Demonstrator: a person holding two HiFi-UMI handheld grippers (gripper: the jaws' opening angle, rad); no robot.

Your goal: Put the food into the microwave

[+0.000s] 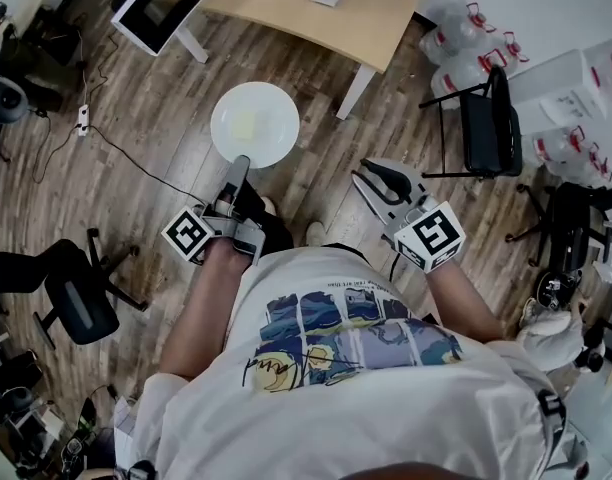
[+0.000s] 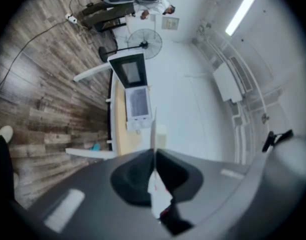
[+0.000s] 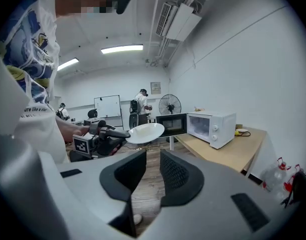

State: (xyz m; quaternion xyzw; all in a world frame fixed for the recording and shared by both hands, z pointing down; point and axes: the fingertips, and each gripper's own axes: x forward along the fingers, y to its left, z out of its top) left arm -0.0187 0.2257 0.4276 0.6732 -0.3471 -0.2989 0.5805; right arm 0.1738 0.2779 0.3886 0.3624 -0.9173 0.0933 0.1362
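The left gripper [image 1: 240,166] is clamping its jaws together on the near rim of a white plate [image 1: 276,103], which is reaching out flat ahead of the jaw tips with a pale patch of food [image 1: 248,125] lying on its middle, just beyond the pinched edge. In the left gripper view the plate is showing edge-on as a thin white line running straight out from between the closed jaws, and the white microwave [image 2: 138,103] is standing well beyond the jaw tips, in line with them, on a light wooden table [image 2: 119,129], its dark-windowed door [image 2: 130,70] swinging wide open to one side. The right gripper [image 1: 384,180] is holding its jaws apart with nothing between them; only wooden floor is showing through the gap. In the right gripper view the plate is hanging in the air ahead of these open jaws and a little to their left, well apart from them, and the microwave is sitting further off, ahead and to the right of the jaws. The person's hands are wrapping the two gripper handles behind the marker cubes, with the plate nearer to the left jaws than to the table
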